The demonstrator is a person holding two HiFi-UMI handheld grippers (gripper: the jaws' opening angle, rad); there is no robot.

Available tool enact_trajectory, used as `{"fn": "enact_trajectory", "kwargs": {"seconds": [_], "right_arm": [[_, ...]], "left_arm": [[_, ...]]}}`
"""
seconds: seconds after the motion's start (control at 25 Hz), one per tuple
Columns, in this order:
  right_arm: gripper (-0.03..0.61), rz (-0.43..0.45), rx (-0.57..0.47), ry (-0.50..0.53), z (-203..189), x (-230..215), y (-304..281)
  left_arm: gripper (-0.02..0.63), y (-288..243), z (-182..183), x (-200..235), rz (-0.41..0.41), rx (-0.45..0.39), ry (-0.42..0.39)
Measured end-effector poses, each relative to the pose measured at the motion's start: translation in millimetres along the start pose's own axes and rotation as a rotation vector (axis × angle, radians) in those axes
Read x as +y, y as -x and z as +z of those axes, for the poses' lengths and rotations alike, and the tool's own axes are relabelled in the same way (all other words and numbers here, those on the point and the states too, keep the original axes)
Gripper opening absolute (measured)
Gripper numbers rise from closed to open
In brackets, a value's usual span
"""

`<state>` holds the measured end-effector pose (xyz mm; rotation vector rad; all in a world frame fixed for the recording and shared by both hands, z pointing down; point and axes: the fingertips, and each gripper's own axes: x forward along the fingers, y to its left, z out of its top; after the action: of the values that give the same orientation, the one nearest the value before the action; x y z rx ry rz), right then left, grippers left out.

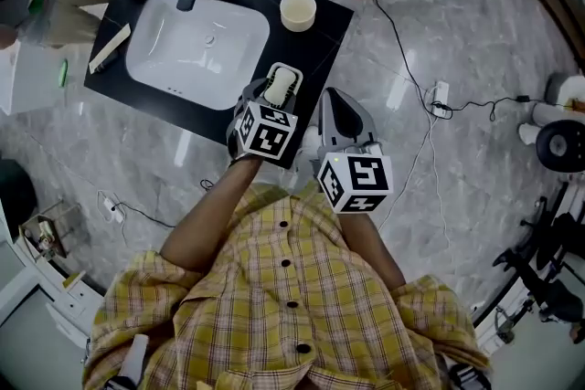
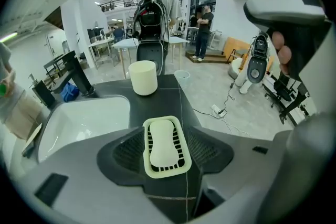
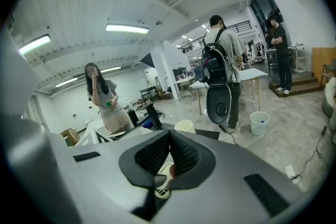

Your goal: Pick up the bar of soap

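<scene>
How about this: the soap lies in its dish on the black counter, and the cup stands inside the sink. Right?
Not quite. The head view shows the cup on the black counter beside the sink, not inside it. The soap does lie in its dish on that counter.

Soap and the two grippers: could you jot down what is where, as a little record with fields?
soap: white bar, lying in the dish
dish: pale slotted tray, near the counter's edge, beside the sink
counter: black
sink: white, nothing seen in it
cup: cream, at the counter's far corner
left gripper: open, jaws either side of the dish
right gripper: shut, holding nothing
</scene>
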<state>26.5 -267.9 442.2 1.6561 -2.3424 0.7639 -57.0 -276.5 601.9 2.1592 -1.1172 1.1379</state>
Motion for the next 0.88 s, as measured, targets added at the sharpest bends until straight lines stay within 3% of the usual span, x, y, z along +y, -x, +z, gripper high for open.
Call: {"fn": "enact_trajectory", "kwargs": {"seconds": [0.44, 0.6, 0.88], "right_arm": [[0.018, -0.025, 0.019, -0.01, 0.8, -5.4, -20.8], [0.018, -0.031, 0.019, -0.019, 2.8, -9.5, -25.2], [0.018, -0.029, 0.026, -0.039, 2.9, -13.3, -34.4]], "left_arm": [[0.241, -50.5, -24.0, 10.9, -0.036, 0.178, -0.019], [0.241, -57.9, -27.3, 10.6, -0.045, 0.213, -0.02], [0.241, -62.6, -25.6, 10.3, -0.039, 0.255, -0.087]]}}
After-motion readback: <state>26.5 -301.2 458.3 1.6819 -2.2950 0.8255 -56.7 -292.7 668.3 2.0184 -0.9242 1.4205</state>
